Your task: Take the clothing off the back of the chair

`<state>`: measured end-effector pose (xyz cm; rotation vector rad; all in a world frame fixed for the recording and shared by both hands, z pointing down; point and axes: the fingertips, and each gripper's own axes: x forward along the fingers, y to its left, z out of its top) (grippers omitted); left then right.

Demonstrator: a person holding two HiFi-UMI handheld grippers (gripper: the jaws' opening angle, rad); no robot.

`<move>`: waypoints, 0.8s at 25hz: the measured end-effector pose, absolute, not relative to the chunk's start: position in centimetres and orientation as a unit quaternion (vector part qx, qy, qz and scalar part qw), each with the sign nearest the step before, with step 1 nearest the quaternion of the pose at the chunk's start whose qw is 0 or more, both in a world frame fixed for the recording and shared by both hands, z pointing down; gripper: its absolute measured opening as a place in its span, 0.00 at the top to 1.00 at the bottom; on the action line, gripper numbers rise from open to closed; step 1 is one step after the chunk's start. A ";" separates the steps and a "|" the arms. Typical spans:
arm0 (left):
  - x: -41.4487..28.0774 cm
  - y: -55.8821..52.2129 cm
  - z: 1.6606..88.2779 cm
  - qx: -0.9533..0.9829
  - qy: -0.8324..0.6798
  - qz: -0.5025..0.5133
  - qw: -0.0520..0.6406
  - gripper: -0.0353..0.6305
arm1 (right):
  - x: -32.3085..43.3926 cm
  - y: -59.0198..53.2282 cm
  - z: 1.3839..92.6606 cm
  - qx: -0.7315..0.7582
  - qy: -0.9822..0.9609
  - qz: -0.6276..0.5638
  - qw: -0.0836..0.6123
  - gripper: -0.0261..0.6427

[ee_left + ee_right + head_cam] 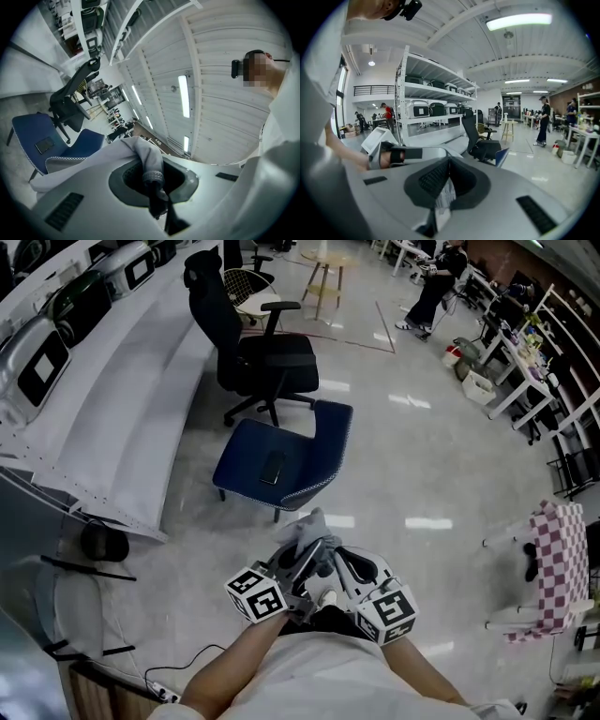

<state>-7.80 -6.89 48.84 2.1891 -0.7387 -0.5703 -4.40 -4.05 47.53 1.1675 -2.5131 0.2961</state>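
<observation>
Grey garment (305, 532) hangs bunched at lower centre, clear of the blue chair (246, 457) at mid-frame, whose back looks bare. I have the left gripper (311, 559) and right gripper (339, 563) both clamped shut on it. Removal looks done to me.

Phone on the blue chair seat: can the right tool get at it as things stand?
Probably not: right tool is shut on the grey garment. Path to the phone on the blue chair looks clear.
</observation>
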 end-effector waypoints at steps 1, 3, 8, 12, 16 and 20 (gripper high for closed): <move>-7.6 -6.9 48.8 0.854 -0.288 -0.222 0.371 0.89 | -4.3 -4.1 47.5 0.412 -0.888 0.104 0.174 0.94; -7.2 -6.9 48.4 0.855 -0.287 -0.222 0.369 0.89 | -3.9 -4.2 47.3 0.411 -0.890 0.103 0.167 0.94; -5.6 -6.4 47.2 0.861 -0.293 -0.217 0.355 0.89 | -2.3 -3.9 46.5 0.407 -0.896 0.100 0.146 0.94; -4.0 -5.7 46.5 0.857 -0.311 -0.214 0.350 0.89 | -0.2 -2.7 45.6 0.397 -0.903 0.095 0.135 0.94; -1.3 -4.2 46.0 0.862 -0.316 -0.204 0.341 0.89 | 3.7 -1.8 45.5 0.403 -0.901 0.104 0.123 0.94; 0.4 -2.2 46.0 0.856 -0.332 -0.203 0.341 0.89 | 5.9 -0.7 45.2 0.395 -0.906 0.106 0.110 0.94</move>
